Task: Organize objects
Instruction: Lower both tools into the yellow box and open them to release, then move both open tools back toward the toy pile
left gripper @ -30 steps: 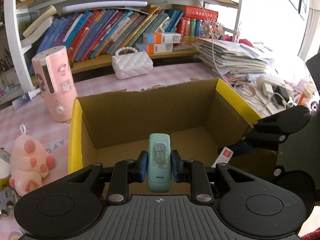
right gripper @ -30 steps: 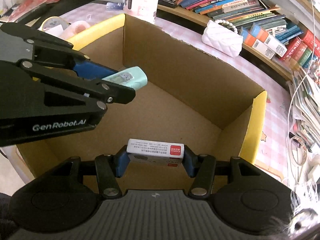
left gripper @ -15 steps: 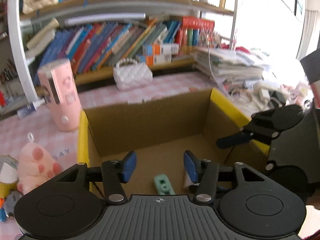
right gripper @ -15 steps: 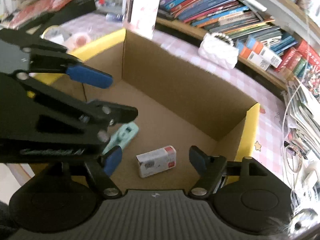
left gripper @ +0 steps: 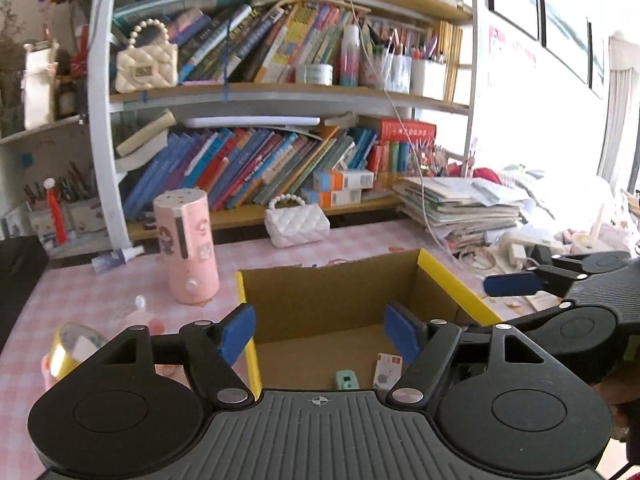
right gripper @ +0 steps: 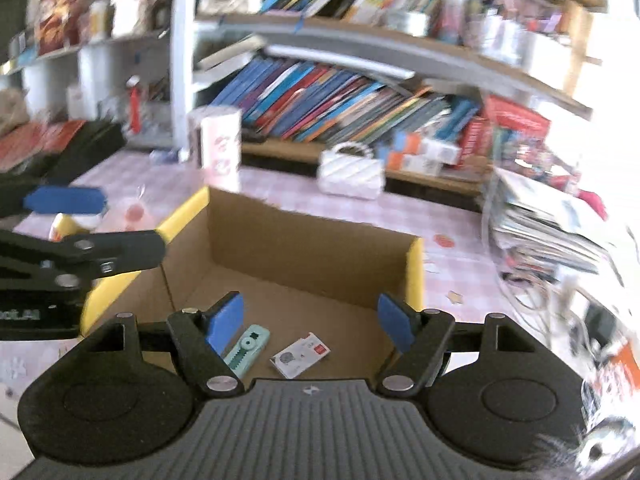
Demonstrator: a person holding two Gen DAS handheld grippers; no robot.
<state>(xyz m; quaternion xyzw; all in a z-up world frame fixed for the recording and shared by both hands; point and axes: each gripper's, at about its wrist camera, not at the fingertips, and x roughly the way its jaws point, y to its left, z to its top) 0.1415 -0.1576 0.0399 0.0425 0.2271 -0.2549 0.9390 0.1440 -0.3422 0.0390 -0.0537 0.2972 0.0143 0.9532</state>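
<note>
An open cardboard box [left gripper: 336, 296] with yellow-edged flaps stands on the pink checked table; it also shows in the right wrist view [right gripper: 304, 248]. On its floor lie a mint green correction tape [right gripper: 245, 347] [left gripper: 346, 380] and a small white box with a red corner [right gripper: 300, 355] [left gripper: 386, 368]. My left gripper [left gripper: 320, 332] is open and empty, raised above the box's near side. My right gripper [right gripper: 310, 322] is open and empty, also above the box. Each gripper shows at the side of the other's view.
A pink cylindrical appliance [left gripper: 187, 248] and a white quilted handbag [left gripper: 297, 226] stand behind the box. A yellow tape roll [left gripper: 70, 346] and a pink plush lie at the left. A paper stack [left gripper: 460, 206] and cables sit right. Bookshelves [left gripper: 256, 168] fill the back.
Both grippers opened and dropped the correction tape and the small white box into the cardboard box, then lifted up and back. The right wrist view is motion-blurred now.
</note>
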